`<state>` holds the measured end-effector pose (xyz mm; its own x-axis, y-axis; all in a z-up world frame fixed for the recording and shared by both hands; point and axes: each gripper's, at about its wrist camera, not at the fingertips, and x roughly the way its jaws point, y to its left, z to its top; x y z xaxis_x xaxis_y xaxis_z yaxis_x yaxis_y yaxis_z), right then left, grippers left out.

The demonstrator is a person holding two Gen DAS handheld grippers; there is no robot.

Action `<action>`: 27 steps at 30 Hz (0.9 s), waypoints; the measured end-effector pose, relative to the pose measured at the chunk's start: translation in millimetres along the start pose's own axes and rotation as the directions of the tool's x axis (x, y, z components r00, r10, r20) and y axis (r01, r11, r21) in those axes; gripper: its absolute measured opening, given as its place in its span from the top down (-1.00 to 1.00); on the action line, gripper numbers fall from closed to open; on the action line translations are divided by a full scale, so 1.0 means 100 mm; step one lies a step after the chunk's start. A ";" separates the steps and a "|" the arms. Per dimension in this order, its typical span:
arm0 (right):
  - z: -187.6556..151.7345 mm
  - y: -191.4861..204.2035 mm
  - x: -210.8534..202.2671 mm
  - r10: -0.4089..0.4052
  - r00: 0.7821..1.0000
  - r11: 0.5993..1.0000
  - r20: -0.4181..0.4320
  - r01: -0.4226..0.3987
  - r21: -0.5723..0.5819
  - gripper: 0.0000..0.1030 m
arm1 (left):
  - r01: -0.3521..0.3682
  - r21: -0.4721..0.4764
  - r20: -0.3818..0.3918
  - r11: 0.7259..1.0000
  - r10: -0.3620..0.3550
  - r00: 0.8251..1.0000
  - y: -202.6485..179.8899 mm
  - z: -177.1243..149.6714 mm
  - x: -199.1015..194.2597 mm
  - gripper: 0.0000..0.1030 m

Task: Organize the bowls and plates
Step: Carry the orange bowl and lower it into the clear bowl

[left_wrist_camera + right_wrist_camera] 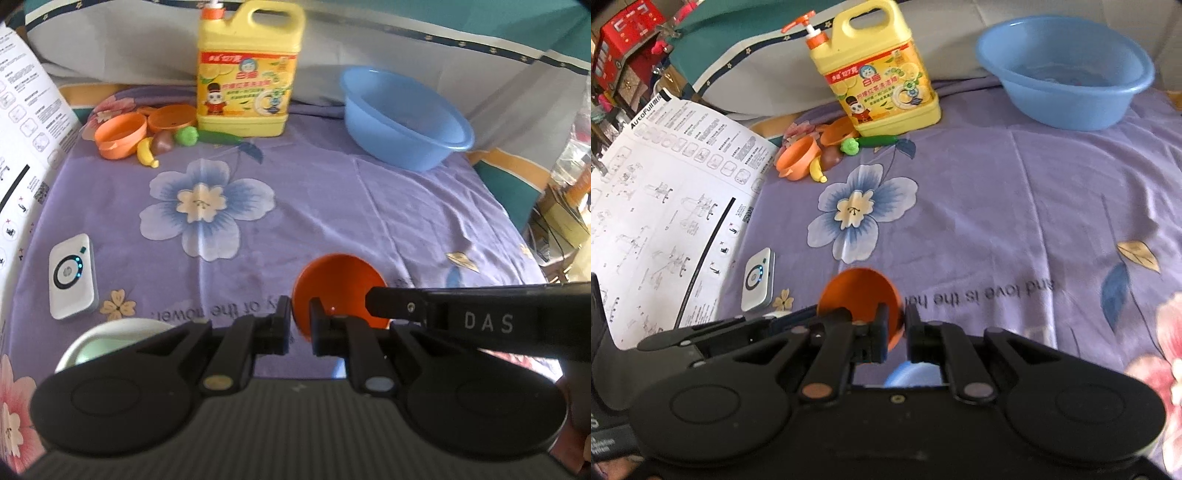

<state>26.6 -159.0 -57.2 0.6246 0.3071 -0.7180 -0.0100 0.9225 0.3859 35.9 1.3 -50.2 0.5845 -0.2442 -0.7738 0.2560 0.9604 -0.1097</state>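
An orange bowl (338, 284) is held tilted above the purple floral cloth; it also shows in the right wrist view (858, 295). My left gripper (300, 325) is shut on its left rim. My right gripper (897, 332) is shut on its right rim; a right finger (399, 306) reaches in from the right in the left wrist view. A white bowl with a pale green inside (110, 343) sits under my left gripper at the lower left. A blue dish (912, 373) shows partly under my right gripper.
A yellow detergent jug (247, 74) stands at the back. A blue basin (402, 118) is at the back right. Orange toy pots (122, 134) and toy fruit (149, 151) lie at the back left. A white device (72, 277) and an instruction sheet (665, 206) lie left.
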 end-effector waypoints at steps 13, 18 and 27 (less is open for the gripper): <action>-0.38 -0.24 -0.37 -0.012 1.000 1.000 -0.003 0.012 0.026 0.82 | 0.016 0.057 -0.022 0.998 -0.015 1.000 -0.38 -0.29 -0.20 0.80; -0.45 -0.29 -0.36 -0.016 1.000 0.999 -0.019 0.017 0.034 0.82 | 0.017 0.069 -0.046 0.997 -0.014 0.999 -0.43 -0.38 -0.18 0.80; -0.50 -0.38 -0.29 -0.020 0.999 0.998 -0.045 0.022 0.055 0.82 | 0.013 0.086 -0.084 0.996 -0.006 0.996 -0.48 -0.43 -0.05 0.80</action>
<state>-30.7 -191.7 -79.9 0.5888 0.2991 -0.7509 0.0468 0.9148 0.4011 -12.4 -37.5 -68.4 0.5164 -0.2381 -0.8226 0.3290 0.9420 -0.0661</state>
